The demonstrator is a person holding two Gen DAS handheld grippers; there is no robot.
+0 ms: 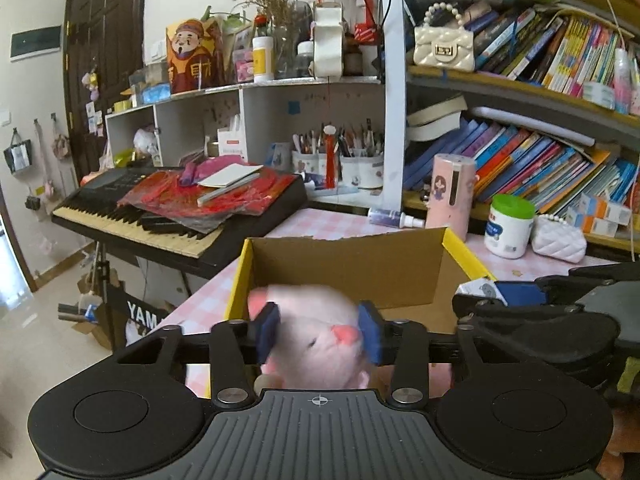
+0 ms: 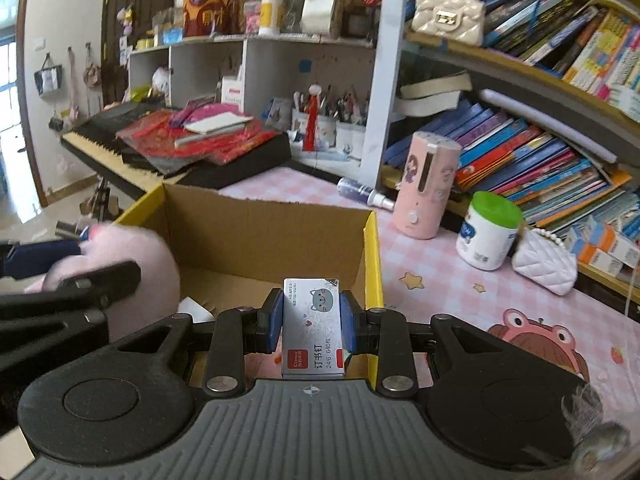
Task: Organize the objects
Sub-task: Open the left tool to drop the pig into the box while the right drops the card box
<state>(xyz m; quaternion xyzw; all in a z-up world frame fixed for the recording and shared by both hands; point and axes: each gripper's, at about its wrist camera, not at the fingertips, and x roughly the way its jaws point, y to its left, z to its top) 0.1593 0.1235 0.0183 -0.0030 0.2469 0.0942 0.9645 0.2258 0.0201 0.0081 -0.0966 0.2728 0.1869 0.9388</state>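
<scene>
My left gripper (image 1: 319,330) is shut on a pink plush pig (image 1: 316,356), its blue pads pressing both sides of the head, at the near edge of an open cardboard box (image 1: 344,264) with yellow outer walls. My right gripper (image 2: 311,322) is shut on a small silver box of staples (image 2: 313,330) with a cat drawing, held over the near right part of the same cardboard box (image 2: 256,224). In the right wrist view the plush pig (image 2: 132,252) and the left gripper show at the left. In the left wrist view the right gripper (image 1: 500,294) enters from the right.
The box sits on a pink checked tablecloth (image 2: 440,280). Behind it stand a pink cylinder (image 2: 426,184), a green-lidded white jar (image 2: 490,230), a white quilted purse (image 2: 546,262) and a small spray bottle (image 2: 362,192). A keyboard (image 1: 160,216) piled with red papers lies left. Bookshelves (image 1: 540,168) fill the right.
</scene>
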